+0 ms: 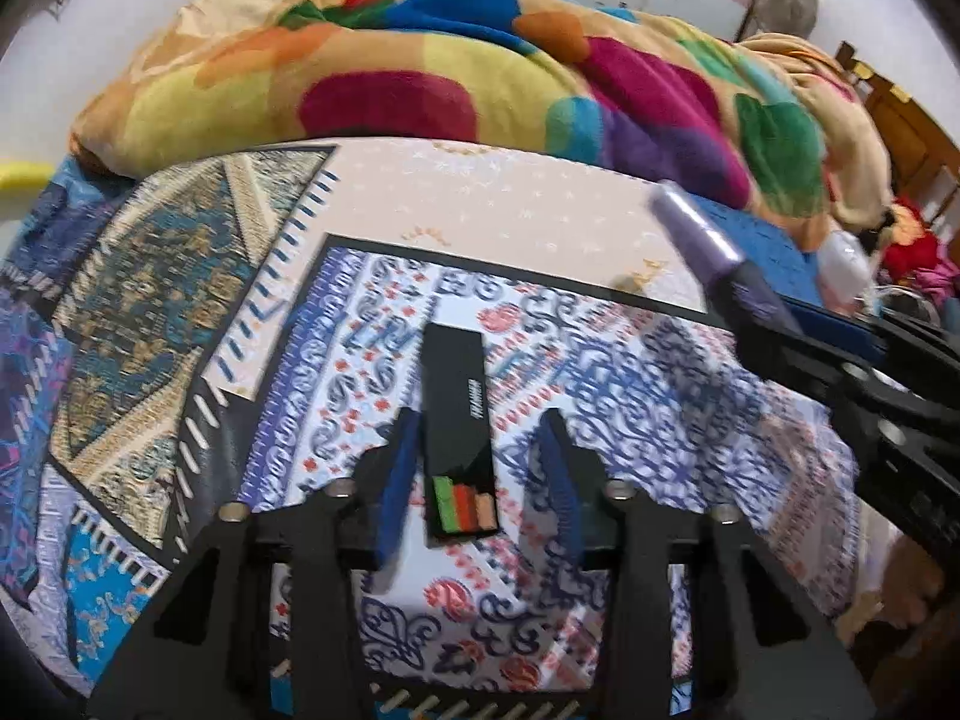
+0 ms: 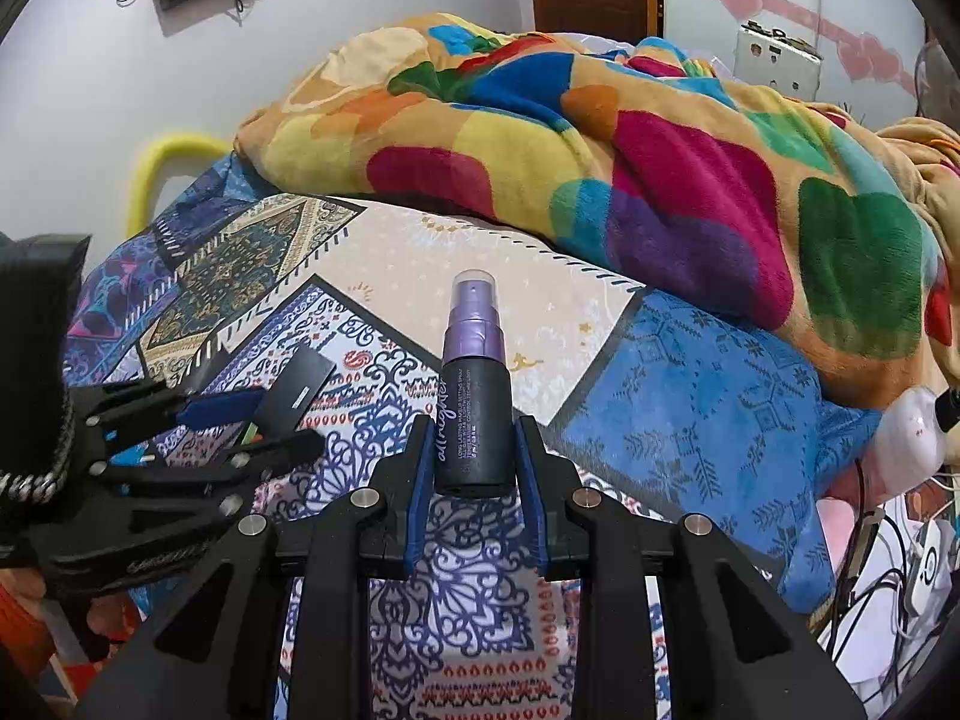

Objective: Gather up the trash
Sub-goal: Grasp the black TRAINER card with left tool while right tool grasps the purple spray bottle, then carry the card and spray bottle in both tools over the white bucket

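Plastic, small and light, the spray bottle (image 2: 477, 402) sits clamped at its dark lower body between the right gripper (image 2: 477, 438) pads, above the patterned bedsheet (image 2: 690, 396); it looks smooth, likely slippery. The left gripper (image 1: 480, 444) stands apart around a stiff flat black box (image 1: 459, 426), which is best pinched across its narrow sides.

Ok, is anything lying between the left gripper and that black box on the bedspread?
Nothing visible. The black box already lies between the open fingers of the left gripper, with only bare bedspread around it. The right gripper, shut on the spray bottle, is off to the side, clear of the box.
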`<state>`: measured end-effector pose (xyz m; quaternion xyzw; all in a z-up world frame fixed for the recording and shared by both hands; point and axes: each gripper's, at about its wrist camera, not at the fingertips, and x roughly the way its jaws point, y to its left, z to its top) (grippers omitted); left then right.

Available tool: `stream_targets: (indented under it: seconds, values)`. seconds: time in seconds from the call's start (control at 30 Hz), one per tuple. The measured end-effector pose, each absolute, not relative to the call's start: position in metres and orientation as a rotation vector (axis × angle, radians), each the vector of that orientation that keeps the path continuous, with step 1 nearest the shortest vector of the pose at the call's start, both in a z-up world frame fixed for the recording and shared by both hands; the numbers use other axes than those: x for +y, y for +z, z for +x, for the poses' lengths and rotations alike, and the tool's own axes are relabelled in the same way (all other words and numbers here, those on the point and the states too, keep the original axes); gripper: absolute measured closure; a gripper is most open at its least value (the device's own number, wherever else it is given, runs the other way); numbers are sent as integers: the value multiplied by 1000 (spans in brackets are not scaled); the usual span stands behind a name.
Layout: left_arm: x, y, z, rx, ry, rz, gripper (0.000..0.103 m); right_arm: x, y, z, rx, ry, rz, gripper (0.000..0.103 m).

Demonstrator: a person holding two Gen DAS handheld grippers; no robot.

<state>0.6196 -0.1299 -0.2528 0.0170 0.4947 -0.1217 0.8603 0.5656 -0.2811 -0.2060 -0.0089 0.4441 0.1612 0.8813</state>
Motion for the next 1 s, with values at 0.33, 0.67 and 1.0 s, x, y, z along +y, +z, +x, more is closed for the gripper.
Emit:
stream_targets:
  seconds: [0.33, 0.67, 1.0]
  values:
    - [-123, -242, 595, 1006, -203, 29, 81, -279, -196, 552, 907, 349, -27, 79]
    - [-113, -184, 544, 916, -183, 32, 81, -262, -163, 518, 868, 379, -54, 79]
    - [-67, -125, 469, 811, -115, 2, 81, -221, -111, 468, 791, 454, -96, 79]
